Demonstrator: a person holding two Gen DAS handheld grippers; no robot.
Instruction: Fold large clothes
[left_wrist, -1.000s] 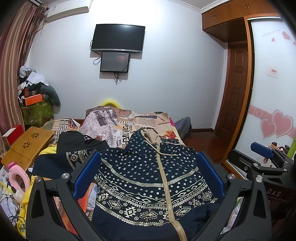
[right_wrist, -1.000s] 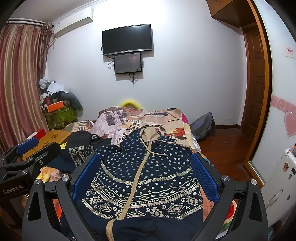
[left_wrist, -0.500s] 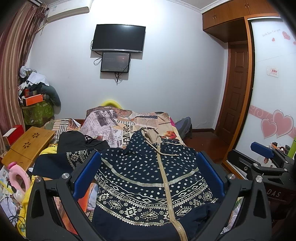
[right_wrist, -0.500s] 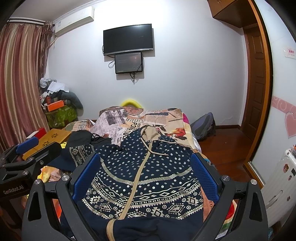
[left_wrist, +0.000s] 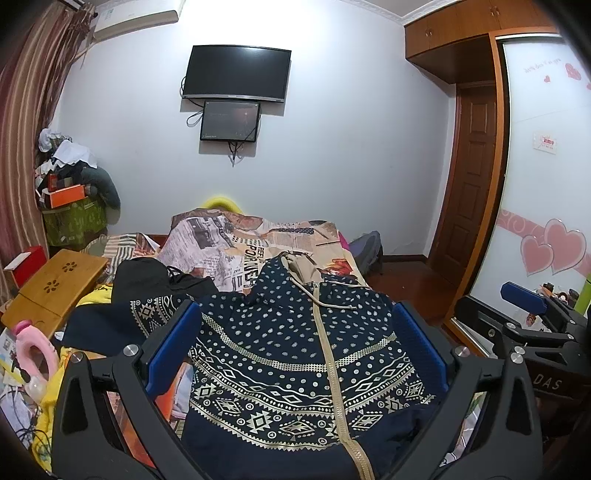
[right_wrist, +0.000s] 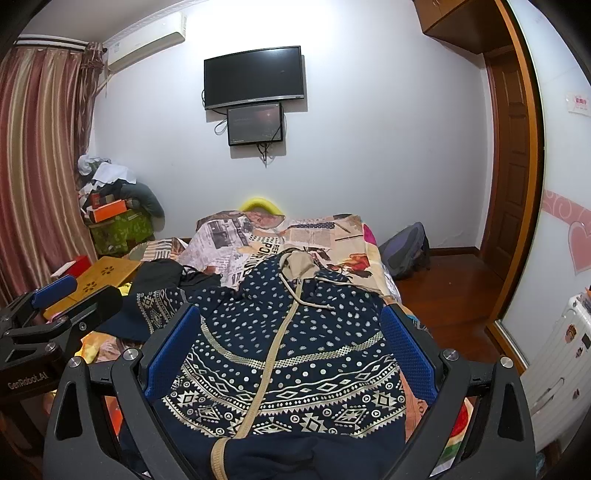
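Observation:
A navy zip hoodie with beige dots, geometric bands and a beige zipper lies face up on the bed, hood away from me; it also shows in the right wrist view. Its left sleeve spreads out to the left. My left gripper is open and empty, held above the hoodie's lower half. My right gripper is open and empty, also above the hoodie. Each gripper shows at the edge of the other's view.
A newspaper-print quilt covers the far bed. A black garment lies at the left. A wooden lap table and a pink bottle sit at the left. A backpack rests on the floor by the door.

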